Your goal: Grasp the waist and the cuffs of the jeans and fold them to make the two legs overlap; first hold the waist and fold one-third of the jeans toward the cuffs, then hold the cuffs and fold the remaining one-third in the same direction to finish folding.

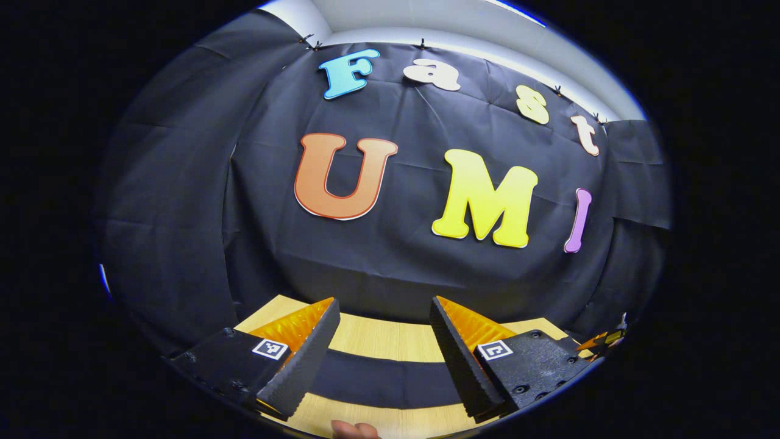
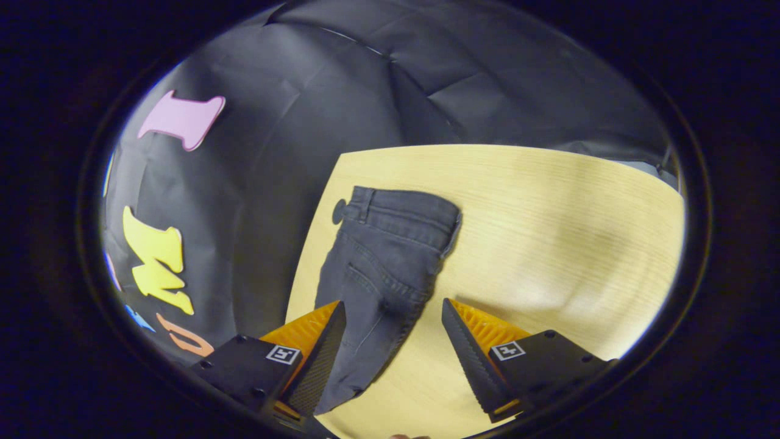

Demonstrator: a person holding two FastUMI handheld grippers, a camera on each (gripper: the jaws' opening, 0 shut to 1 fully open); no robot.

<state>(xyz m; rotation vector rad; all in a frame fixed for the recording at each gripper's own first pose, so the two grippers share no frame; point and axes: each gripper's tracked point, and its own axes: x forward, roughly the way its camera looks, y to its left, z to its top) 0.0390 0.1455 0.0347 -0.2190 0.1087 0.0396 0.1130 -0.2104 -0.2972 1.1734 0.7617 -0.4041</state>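
The jeans [image 2: 381, 268] lie flat near the worktop's [image 2: 548, 244] wall-side edge, waist away from the right gripper [image 2: 393, 347]. Denim looks limp yet fairly heavy, so the thick waistband and cuffs are probably the surest grips. Both the right and left gripper [image 1: 384, 347] gape wide, empty. Nothing obstructs.

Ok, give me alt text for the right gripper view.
Dark jeans lie flat on a light wooden table, waist at the far end, legs already overlapped. The open right gripper hovers above the legs, touching nothing.
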